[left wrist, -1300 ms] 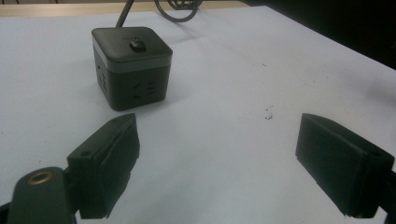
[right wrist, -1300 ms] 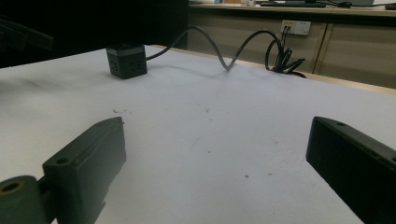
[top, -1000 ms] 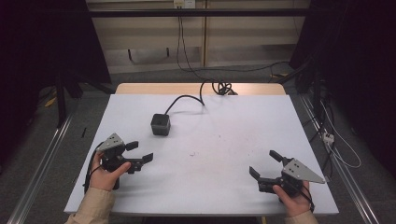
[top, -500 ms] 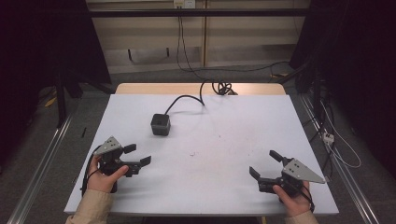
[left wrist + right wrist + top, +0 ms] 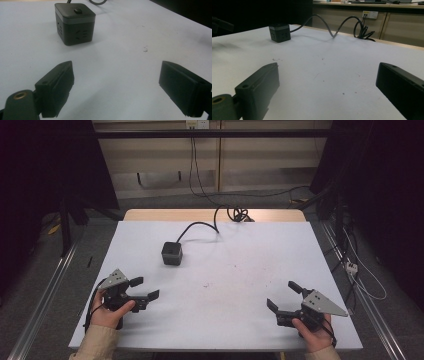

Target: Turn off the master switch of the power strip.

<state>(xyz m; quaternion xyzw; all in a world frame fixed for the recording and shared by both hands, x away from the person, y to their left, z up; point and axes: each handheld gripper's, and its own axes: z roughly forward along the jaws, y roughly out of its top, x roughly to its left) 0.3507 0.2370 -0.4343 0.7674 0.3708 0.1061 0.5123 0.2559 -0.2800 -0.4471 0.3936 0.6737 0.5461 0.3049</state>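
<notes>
A dark cube-shaped power strip (image 5: 171,253) is set on a white surface (image 5: 240,270), toward its far left part, with socket holes on its side faces and a button on top. A black cord (image 5: 200,226) is run from the cube toward the far edge, where it is gathered into a loose coil; the cube is likely kept there so the cord has slack.

The left tongs (image 5: 144,289) are held near the front edge, nearer than the cube and slightly to its left, with the jaws spread wide and nothing between them. In the left gripper view the cube (image 5: 74,23) is framed ahead between the jaws, so these tongs seem to be aimed at it for a grasp, though they are well apart from it.

The right tongs (image 5: 284,296) are held far to the right of the cube, near the front edge, also spread wide and empty. In the right gripper view the cube (image 5: 279,33) is seen far off, suggesting this hand is kept waiting.
</notes>
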